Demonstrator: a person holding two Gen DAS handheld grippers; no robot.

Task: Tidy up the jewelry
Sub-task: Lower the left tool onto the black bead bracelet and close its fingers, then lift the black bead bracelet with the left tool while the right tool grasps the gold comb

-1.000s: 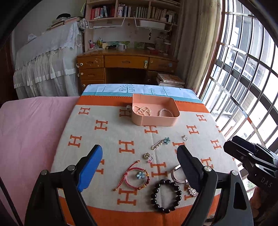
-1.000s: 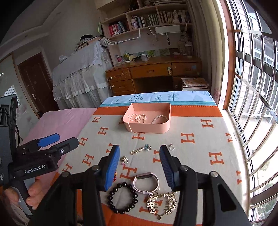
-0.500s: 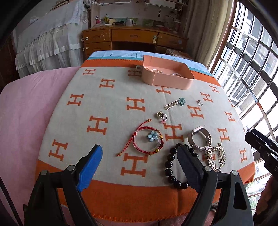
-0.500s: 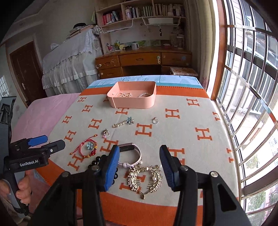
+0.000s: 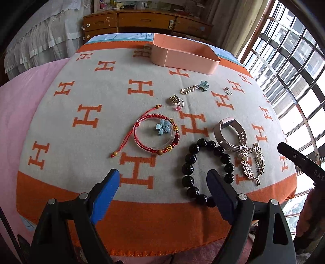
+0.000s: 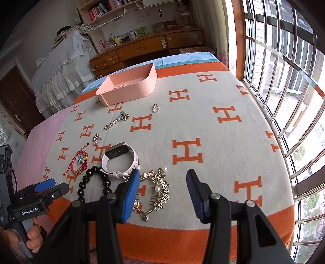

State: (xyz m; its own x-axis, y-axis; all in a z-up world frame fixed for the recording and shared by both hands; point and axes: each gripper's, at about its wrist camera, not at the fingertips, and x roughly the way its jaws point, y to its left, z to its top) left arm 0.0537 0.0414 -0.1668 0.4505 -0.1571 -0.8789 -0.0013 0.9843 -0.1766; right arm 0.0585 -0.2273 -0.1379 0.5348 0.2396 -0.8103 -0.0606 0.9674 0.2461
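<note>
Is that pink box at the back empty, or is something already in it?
Not empty. The right-hand view looks over the rim of the pink box and shows pale beaded strands lying inside. From the left view, its wall hides the inside.

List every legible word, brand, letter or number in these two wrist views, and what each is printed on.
"GenRobot.AI": white print on the black body of the left gripper, seen in the right wrist view.
"DAS": cut off at the frame edge, on the black body of the right gripper, seen in the left wrist view.
"H": orange letter repeated across the grey and orange blanket.
Book spines on the wooden shelf: too small to read.
</note>
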